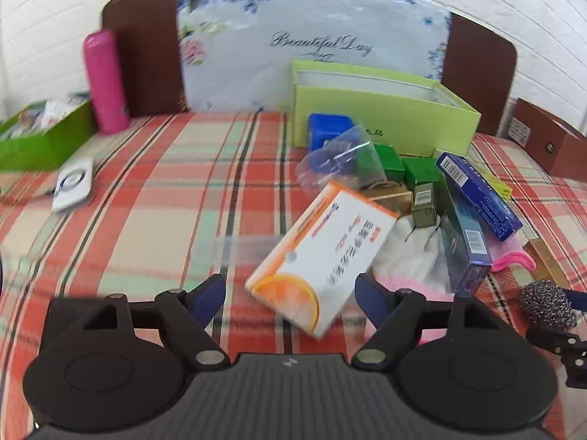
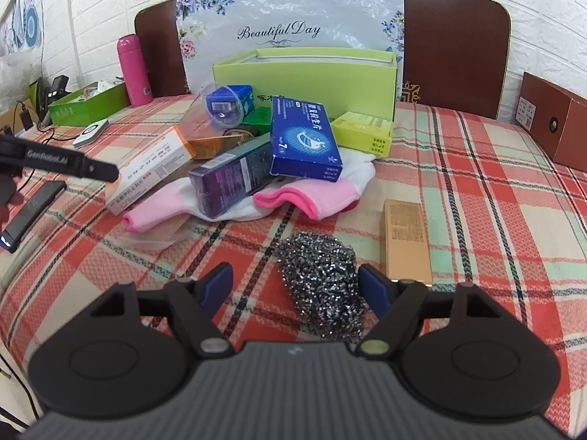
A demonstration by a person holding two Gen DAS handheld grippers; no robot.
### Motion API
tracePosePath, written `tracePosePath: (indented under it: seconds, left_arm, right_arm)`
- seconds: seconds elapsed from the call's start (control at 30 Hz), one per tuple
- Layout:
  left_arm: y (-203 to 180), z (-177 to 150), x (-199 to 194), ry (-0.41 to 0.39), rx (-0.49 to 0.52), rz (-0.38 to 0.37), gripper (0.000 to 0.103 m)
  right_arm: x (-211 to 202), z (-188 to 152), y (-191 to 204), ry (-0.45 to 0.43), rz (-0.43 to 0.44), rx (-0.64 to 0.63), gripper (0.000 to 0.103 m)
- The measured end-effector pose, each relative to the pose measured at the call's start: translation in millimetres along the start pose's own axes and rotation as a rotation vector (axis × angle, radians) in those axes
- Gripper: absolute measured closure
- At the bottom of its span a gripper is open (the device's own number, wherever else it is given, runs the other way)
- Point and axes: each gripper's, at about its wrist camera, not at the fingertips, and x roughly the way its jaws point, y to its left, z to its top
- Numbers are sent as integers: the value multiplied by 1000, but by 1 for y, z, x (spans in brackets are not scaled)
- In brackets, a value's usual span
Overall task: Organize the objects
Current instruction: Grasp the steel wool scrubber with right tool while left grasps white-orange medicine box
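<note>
**Sorting barely begun: pile still out, box looks empty**

Heaped on the plaid cover, just in front of the light green box [image 2: 304,73]: orange-and-white carton [image 1: 323,256], blue carton [image 2: 304,139], dark purple carton [image 2: 231,179], yellow carton [image 2: 363,132], small green cartons [image 1: 403,165], a clear bag [image 1: 341,157] over a blue tub, pink-and-white cloths [image 2: 290,194] underneath. Off to the side, apart from the heap: steel scourer [image 2: 323,286] and, just beside it, a tan carton [image 2: 407,242]. Nothing visible inside the light green box from either view, though its floor is hidden. Nearly everything left to do, by the look of it.

Left gripper [image 1: 290,293] spread wide, the near corner of the orange-and-white carton between the fingers but not pinched. Right gripper [image 2: 295,286] likewise wide, straddling the scourer, pads not pressing it. Nothing lifted.

Further out: a darker green tray [image 2: 88,106] of odds and ends, a pink flask [image 2: 134,69], a white gadget [image 1: 73,187], a brown box [image 2: 554,117] at the far right edge.
</note>
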Motion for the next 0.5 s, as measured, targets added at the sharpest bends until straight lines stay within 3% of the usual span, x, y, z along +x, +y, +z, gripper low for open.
tracePosePath:
  seconds: [0.13,0.2,0.33,0.37,0.43,0.5]
  left_arm:
    - [-11,8,14,-46,123,-109,20]
    - [-15,10,26,-29,152,-162,19]
    - [-16,10,47,1,161,-94,15]
    - [-13,10,50,31,139,-105,20]
    - [-4,8,47,38,68,-147,21]
    - [-4,4,43,41,72,-142,21]
  right_arm:
    - [2,0,-1,9,-2,14,26]
    - [3,-1,-2,10,-2,11,26]
    - [7,2,-1,12,-10,1,26]
    - [8,2,-1,9,-11,-2,26]
    - [10,2,0,8,-12,-15,26]
    - [13,1,1,18,-25,-29,26]
